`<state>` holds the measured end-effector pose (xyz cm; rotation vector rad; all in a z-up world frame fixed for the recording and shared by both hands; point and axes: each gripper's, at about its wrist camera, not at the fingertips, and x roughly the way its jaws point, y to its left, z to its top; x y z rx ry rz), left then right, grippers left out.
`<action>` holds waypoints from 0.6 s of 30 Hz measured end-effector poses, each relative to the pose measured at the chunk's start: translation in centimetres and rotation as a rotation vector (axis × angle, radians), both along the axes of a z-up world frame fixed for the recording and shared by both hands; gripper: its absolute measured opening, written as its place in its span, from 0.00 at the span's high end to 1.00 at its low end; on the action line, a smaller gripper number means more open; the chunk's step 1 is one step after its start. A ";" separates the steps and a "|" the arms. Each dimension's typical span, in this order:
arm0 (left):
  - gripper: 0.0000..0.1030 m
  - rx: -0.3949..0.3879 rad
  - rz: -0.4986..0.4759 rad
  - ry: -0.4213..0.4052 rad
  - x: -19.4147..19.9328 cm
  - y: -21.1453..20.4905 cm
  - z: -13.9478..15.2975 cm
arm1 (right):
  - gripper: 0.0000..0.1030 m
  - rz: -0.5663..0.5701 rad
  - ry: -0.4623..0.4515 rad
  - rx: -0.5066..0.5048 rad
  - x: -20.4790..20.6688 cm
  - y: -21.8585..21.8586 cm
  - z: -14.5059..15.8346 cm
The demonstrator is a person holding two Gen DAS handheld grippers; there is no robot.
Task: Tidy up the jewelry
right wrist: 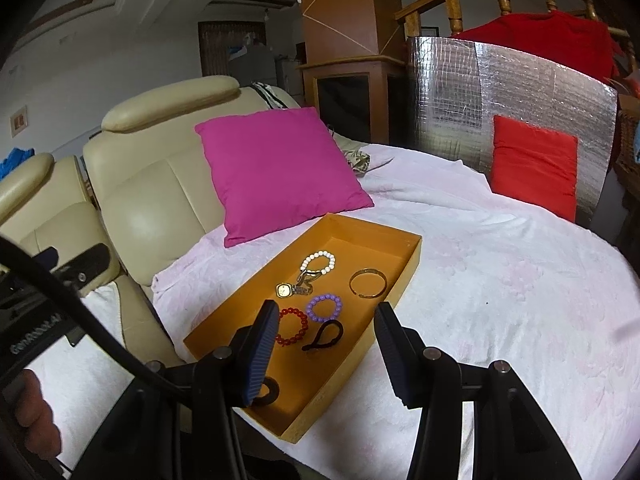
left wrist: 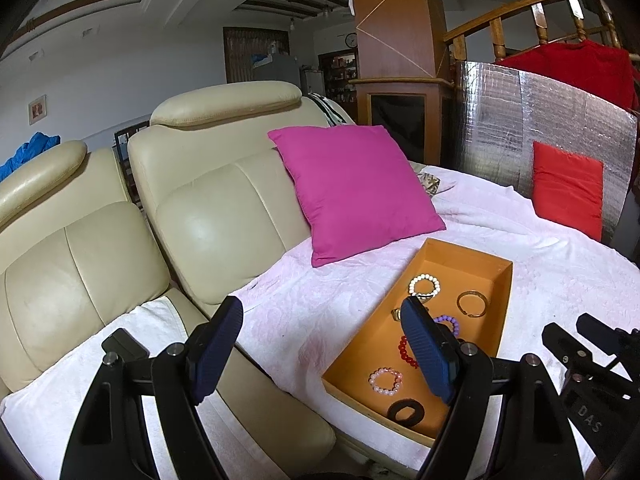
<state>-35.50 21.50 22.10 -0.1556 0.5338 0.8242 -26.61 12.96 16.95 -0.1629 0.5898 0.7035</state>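
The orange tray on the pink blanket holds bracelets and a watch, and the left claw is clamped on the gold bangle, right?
Not quite. In the left wrist view the left claw is open and holds nothing; the gold bangle lies free in the orange tray. The rest is right.

Orange tray (right wrist: pixel 404 280) on white cloth, bead bracelets (right wrist: pixel 324 307), gold bangle (right wrist: pixel 368 283), watch (right wrist: pixel 285 290) inside

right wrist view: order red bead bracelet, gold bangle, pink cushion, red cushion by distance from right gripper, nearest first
1. red bead bracelet, in the orange tray, just beyond the right gripper
2. gold bangle, tray's right side
3. pink cushion, behind tray
4. red cushion, far right
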 end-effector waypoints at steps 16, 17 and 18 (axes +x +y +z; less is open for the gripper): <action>0.21 -0.029 0.026 0.010 0.4 2.3 -1.1 | 0.48 0.015 -0.017 -0.040 1.0 2.6 -1.1; 0.21 -0.031 0.027 0.010 0.5 2.4 -1.2 | 0.48 0.016 -0.016 -0.041 1.1 2.7 -1.1; 0.21 -0.032 0.028 0.011 0.6 2.4 -1.2 | 0.48 0.018 -0.015 -0.043 1.3 2.8 -1.2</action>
